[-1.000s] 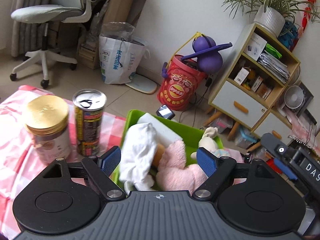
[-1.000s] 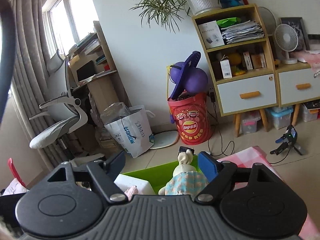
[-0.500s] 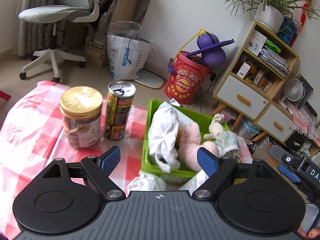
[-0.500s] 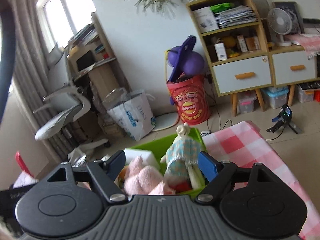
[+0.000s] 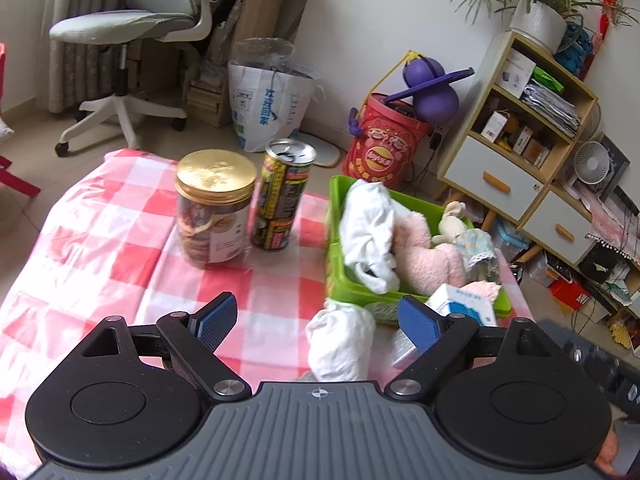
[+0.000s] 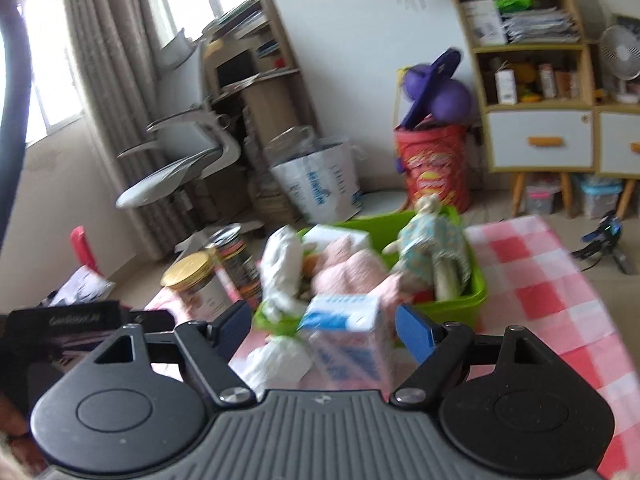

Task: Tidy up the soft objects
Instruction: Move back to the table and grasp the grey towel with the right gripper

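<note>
Both claws hover over the pink-checked tabletop (image 5: 100, 240) with nothing between their pads. The left claw (image 5: 316, 318) stands wide open, its jaws having just spread a little further. The right claw (image 6: 324, 328) is open too, more narrowly, and grips nothing.

The green bin (image 5: 348, 288), right of centre in the left wrist view, already holds a white cloth (image 5: 368, 232), a pink plush (image 5: 428, 252) and a small doll in a blue dress (image 5: 472, 244). Two soft things lie outside it, low in that frame: a crumpled white bundle (image 5: 340, 344) on the tabletop just before the bin's near wall, and a blue-and-white tissue pack (image 5: 464, 304) leaning at the bin's near right corner. Left of the bin stand a gold-lidded jar (image 5: 216, 208) and a drink can (image 5: 284, 196); being hard, they probably stay put.

The step in hand looks like picking up the white bundle, which sits between the left claw's blue pads in the picture. To do it well, lower the left claw straight onto the thick middle of the bundle, close until the cloth bunches firmly, and lift high enough that trailing folds clear the bin's rim. The right wrist view is blurred, so settle that hand before taking the tissue pack, and grip across its narrow faces.
</note>
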`<state>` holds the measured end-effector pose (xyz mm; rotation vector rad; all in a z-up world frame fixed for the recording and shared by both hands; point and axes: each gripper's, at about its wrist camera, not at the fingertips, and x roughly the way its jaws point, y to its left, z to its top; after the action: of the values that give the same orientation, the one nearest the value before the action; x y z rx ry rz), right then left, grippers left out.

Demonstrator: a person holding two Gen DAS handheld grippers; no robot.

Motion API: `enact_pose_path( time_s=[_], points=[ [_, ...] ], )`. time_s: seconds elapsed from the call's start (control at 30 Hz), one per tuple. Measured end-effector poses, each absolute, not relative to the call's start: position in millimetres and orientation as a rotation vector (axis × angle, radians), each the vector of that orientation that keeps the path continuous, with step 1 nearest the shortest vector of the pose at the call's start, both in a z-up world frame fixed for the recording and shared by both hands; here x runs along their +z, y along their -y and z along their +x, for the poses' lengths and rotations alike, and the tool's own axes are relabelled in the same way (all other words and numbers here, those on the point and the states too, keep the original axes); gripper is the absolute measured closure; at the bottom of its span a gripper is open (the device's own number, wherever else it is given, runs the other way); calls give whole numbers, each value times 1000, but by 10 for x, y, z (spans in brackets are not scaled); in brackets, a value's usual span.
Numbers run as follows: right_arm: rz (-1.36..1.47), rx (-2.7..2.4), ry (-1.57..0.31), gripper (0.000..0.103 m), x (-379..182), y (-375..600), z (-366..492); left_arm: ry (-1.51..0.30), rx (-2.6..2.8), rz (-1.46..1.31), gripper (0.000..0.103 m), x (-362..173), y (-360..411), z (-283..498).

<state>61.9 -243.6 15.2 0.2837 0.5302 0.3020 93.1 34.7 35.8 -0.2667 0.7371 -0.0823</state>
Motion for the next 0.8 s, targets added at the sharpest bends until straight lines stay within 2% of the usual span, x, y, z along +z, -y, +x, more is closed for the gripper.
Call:
enact_pose_path(
  time_s=[0.43,0.8],
  points=[
    [67,527,-718,70,-405,1681,631,-769,-38,-285,17,269,-651,936],
    [-173,584,-776,70,-802,1247,588,-786,-57,-250,17,220,-624,931]
  ],
)
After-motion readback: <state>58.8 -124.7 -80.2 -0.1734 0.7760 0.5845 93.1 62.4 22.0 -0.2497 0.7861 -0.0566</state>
